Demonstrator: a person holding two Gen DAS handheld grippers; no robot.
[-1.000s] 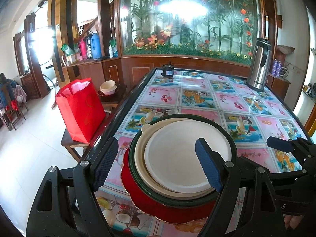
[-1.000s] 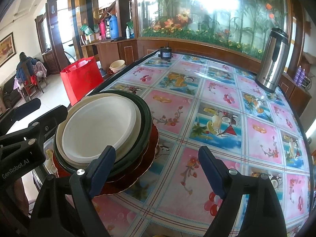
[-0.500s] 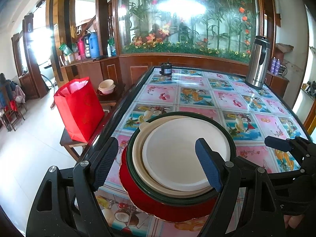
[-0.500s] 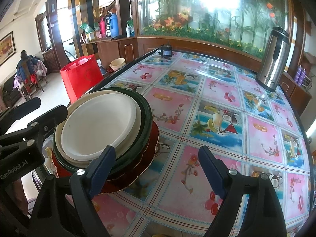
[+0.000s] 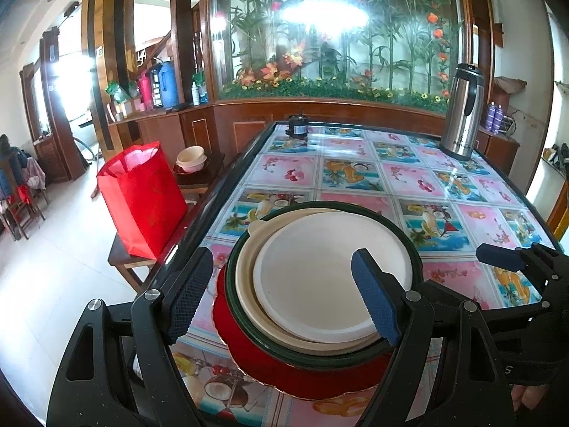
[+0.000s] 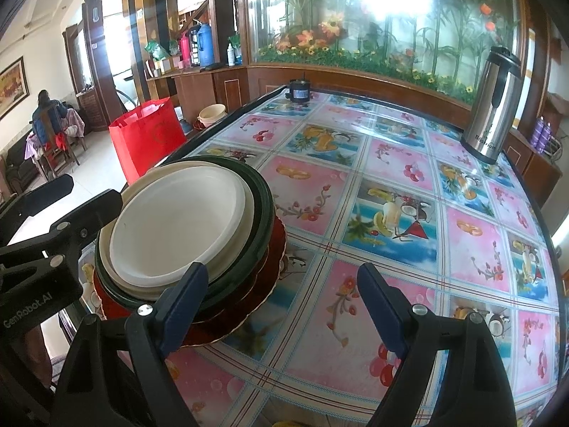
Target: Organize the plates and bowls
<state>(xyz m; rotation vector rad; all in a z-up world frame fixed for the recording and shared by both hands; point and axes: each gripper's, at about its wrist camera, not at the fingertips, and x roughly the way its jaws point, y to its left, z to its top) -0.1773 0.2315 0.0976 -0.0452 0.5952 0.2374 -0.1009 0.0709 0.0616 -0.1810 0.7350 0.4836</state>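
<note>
"GenRobot.AI" stands in grey on the left gripper [image 6: 39, 210] body; the steel flask's [image 6: 492, 103] lettering is unclear.

Right gripper [image 6: 282, 306], jaws apart and empty, beside stacked plates [image 6: 185, 231] on table [image 6: 391, 163].

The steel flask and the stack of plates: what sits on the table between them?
Nothing: only bare fruit-patterned tabletop separates flask and plates, seen in the right wrist view.

No visible change since earlier.
</note>
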